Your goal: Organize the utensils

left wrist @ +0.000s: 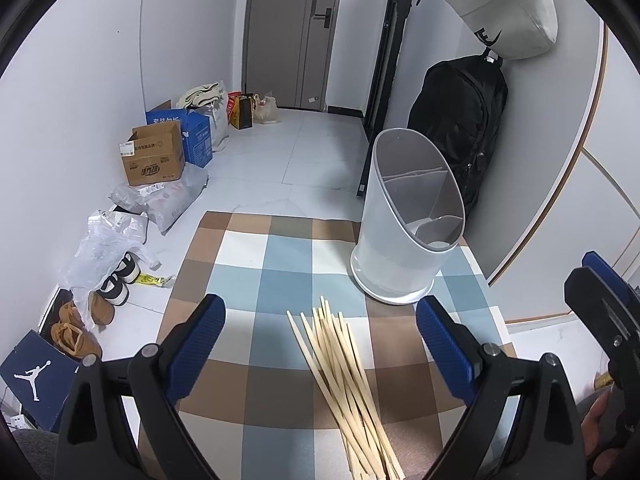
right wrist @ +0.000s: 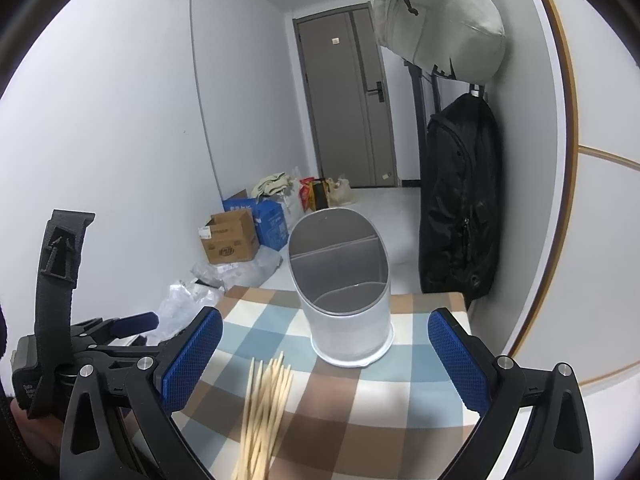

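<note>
Both tongs hang spread wide and empty, left tongs (left wrist: 320,344) over the chopsticks (left wrist: 344,380) heaped on the checkered bench (left wrist: 248,256), right tongs (right wrist: 325,354) facing the white holder (right wrist: 344,320) standing just beyond.

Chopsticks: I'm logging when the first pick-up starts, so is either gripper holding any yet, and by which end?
Neither. Both the left gripper and right gripper are open and empty; the chopsticks lie loose on the checked cloth.

Loose chopsticks (left wrist: 344,384) between wide-apart left gripper (left wrist: 320,344) fingers — white holder (left wrist: 404,240) beyond
</note>
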